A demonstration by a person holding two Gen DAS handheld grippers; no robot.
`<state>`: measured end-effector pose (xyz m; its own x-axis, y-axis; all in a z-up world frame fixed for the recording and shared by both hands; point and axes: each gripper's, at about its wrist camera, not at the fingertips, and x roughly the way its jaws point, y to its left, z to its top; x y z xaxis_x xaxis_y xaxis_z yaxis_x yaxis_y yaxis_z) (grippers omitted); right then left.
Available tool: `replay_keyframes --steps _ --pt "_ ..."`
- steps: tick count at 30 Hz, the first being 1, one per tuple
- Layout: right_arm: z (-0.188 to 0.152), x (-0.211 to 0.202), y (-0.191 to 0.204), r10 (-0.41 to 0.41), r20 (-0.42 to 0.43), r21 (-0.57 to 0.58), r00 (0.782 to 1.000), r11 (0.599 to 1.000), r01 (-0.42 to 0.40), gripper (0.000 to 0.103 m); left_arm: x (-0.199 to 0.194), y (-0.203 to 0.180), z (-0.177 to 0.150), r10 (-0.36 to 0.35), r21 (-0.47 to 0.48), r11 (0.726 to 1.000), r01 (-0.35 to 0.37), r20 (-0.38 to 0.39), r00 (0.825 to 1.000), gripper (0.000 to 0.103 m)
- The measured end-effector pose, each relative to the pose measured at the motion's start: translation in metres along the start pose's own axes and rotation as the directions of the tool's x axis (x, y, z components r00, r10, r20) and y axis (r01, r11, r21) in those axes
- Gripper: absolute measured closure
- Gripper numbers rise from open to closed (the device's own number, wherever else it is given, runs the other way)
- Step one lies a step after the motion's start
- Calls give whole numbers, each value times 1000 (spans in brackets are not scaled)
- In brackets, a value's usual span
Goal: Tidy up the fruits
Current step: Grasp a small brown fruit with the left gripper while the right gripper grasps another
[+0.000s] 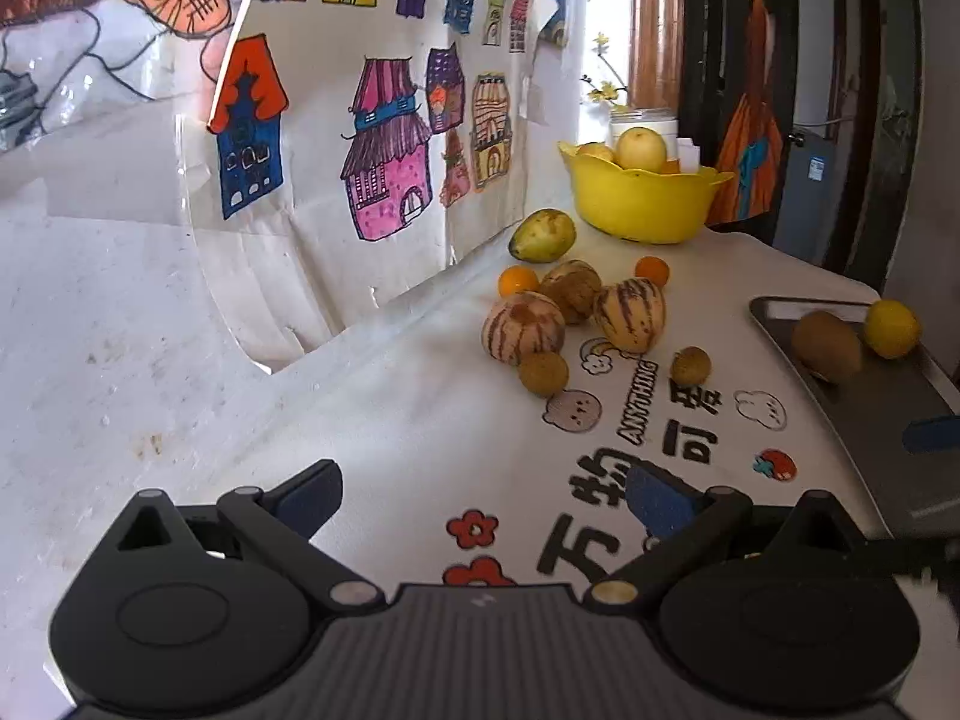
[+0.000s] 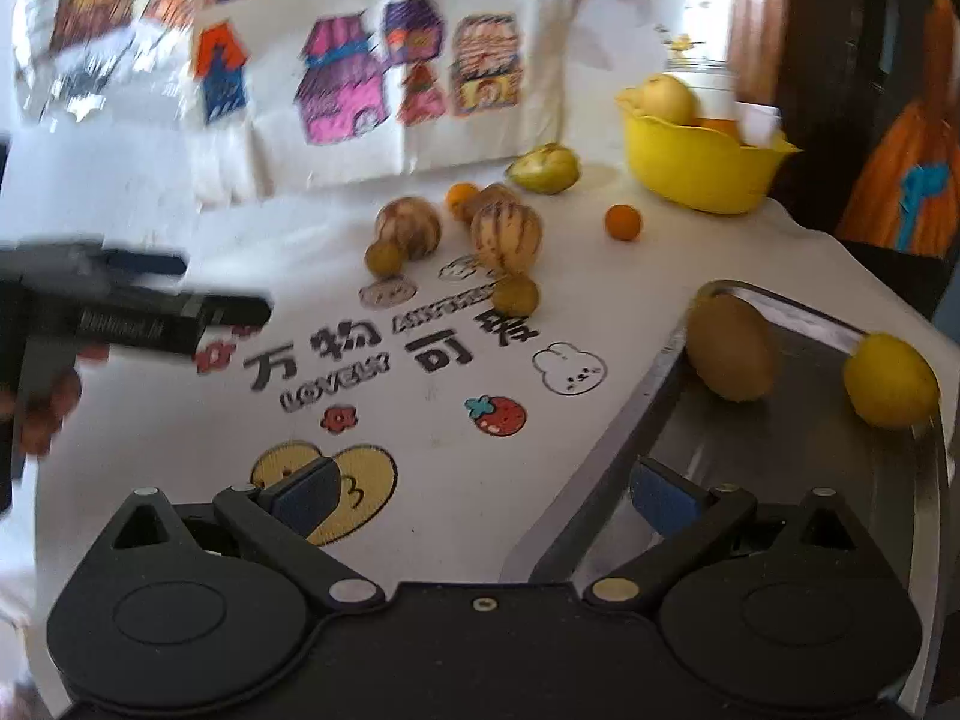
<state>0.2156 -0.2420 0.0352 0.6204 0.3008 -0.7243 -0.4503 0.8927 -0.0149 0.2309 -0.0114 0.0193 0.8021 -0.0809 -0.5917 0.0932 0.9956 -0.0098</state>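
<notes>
Loose fruit lies on the white printed tablecloth: striped melons (image 1: 523, 328) (image 2: 505, 236), small brown longans (image 1: 543, 373) (image 2: 515, 294), small oranges (image 1: 651, 270) (image 2: 622, 222) and a green mango (image 1: 543, 234) (image 2: 545, 168). A metal tray (image 1: 888, 438) (image 2: 798, 462) at the right holds a kiwi (image 1: 826, 345) (image 2: 729, 347) and a yellow lemon (image 1: 892, 328) (image 2: 890, 381). My left gripper (image 1: 483, 501) is open and empty, short of the fruit. My right gripper (image 2: 480, 492) is open and empty over the tray's left edge. The left gripper (image 2: 150, 300) also shows at the left in the right wrist view.
A yellow bowl (image 1: 642, 198) (image 2: 696, 162) with pale fruit stands at the back right. A sheet with house drawings (image 1: 384, 138) (image 2: 348, 78) hangs behind the table. A dark doorway (image 1: 840, 90) lies to the right. A hand (image 2: 42, 414) holds the left gripper.
</notes>
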Motion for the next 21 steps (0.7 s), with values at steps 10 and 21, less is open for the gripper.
replay_keyframes --steps 10,21 --pt "11 26 5 -19 14 -140 1000 990 21 1 35 1 18 -33 -1 999 33 -16 999 1" --pt "41 49 -13 -47 64 -201 997 978 59 5 64 3 32 -80 -43 996 79 -16 997 1"
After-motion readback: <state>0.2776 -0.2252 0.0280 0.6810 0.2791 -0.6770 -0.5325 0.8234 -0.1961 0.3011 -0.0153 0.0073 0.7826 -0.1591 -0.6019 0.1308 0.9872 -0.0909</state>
